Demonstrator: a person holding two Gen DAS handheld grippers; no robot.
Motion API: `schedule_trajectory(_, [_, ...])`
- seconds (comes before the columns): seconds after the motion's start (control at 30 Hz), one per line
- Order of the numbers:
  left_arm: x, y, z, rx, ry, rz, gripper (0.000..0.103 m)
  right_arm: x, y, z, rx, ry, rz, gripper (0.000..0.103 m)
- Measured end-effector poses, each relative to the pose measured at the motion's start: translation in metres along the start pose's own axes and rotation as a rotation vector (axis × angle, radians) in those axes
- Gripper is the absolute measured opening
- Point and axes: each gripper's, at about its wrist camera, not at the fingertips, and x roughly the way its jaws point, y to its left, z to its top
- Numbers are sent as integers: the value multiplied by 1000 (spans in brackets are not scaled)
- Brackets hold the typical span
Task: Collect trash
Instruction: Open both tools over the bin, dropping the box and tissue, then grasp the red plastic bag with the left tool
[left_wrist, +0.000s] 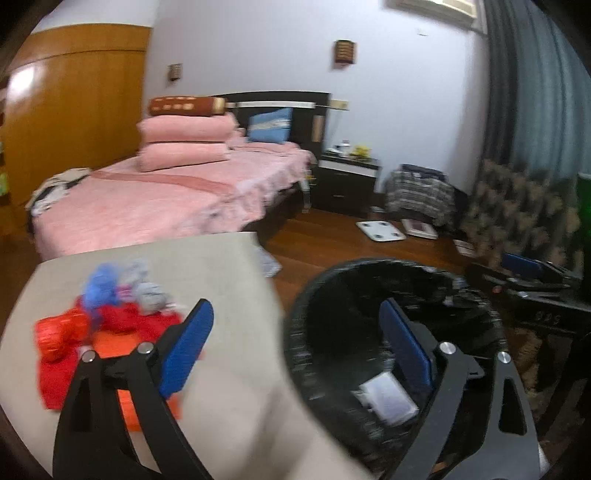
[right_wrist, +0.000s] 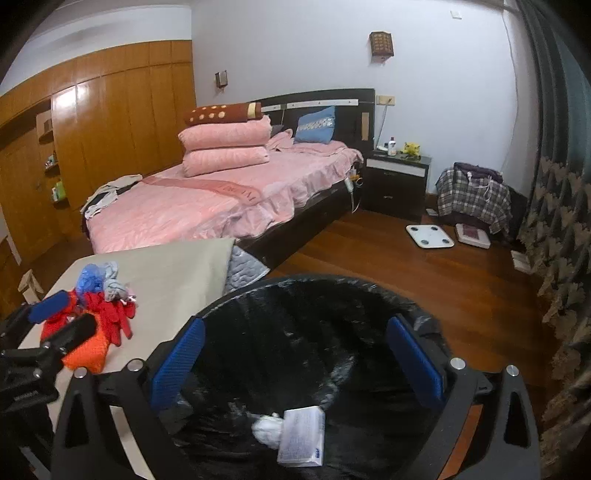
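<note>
A black-lined trash bin (right_wrist: 295, 306) stands on the floor beside a beige table (right_wrist: 177, 280). Inside it lie a white tissue pack (right_wrist: 301, 435) and a crumpled white wad (right_wrist: 267, 428). My right gripper (right_wrist: 295, 365) is open and empty, right over the bin. My left gripper (left_wrist: 295, 350) is open and empty, straddling the table edge and the bin rim (left_wrist: 295, 325); it also shows in the right wrist view (right_wrist: 62, 314). A pile of red, orange, blue and grey trash (left_wrist: 110, 317) lies on the table (left_wrist: 229, 332), left of the left gripper; it also shows in the right wrist view (right_wrist: 103, 306).
A bed with pink covers (right_wrist: 221, 192) stands behind the table. A nightstand (right_wrist: 399, 181), a scale (right_wrist: 428, 236) and a plaid bag (right_wrist: 472, 195) are across the wood floor. A curtain (right_wrist: 561, 221) hangs at the right, a wooden wardrobe (right_wrist: 92, 140) at the left.
</note>
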Motion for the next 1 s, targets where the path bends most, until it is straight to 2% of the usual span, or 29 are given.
schedule_trajectory(0.3, [-37, 97, -2, -83, -13, 253, 91, 21, 63, 5, -23, 18, 119, 97])
schedule_trajectory(0.53, [-49, 157, -5, -129, -18, 401, 91, 47, 131, 12, -88, 11, 216, 97])
schedule_trajectory(0.73, [-34, 199, -16, -144, 14, 453, 91, 72, 178, 10, -145, 17, 253, 97])
schedule_trajectory(0.8, [-28, 207, -19, -151, 24, 449, 82, 79, 188, 8, -155, 27, 263, 97])
schedule_trajectory(1.0, [-5, 220, -29, -167, 73, 428, 74, 93, 206, 2, -175, 51, 285, 97])
